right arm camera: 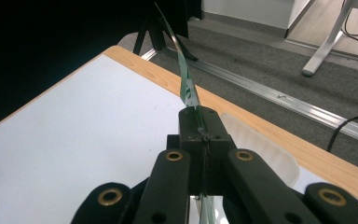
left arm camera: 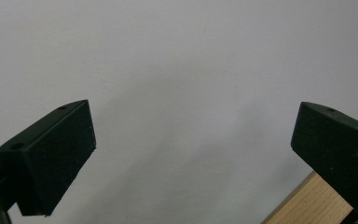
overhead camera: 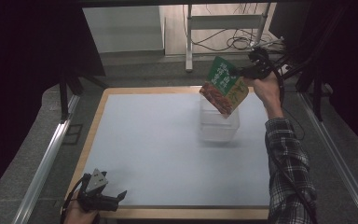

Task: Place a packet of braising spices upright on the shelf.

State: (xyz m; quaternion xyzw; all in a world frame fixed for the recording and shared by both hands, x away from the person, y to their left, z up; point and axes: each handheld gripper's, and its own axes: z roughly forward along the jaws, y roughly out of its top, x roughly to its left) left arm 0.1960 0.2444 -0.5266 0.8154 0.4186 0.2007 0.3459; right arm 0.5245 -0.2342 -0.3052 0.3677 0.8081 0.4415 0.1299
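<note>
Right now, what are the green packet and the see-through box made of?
The green packet looks like thin, glossy printed plastic film: in the right gripper view its edge is very thin and curves. The see-through box seems to be clear, frosty plastic, since the table top shows through its walls; glass can't be ruled out.

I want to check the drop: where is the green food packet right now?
In the high view the green food packet hangs tilted at the table's far right, pinched by the right tool, over the clear container.
</note>
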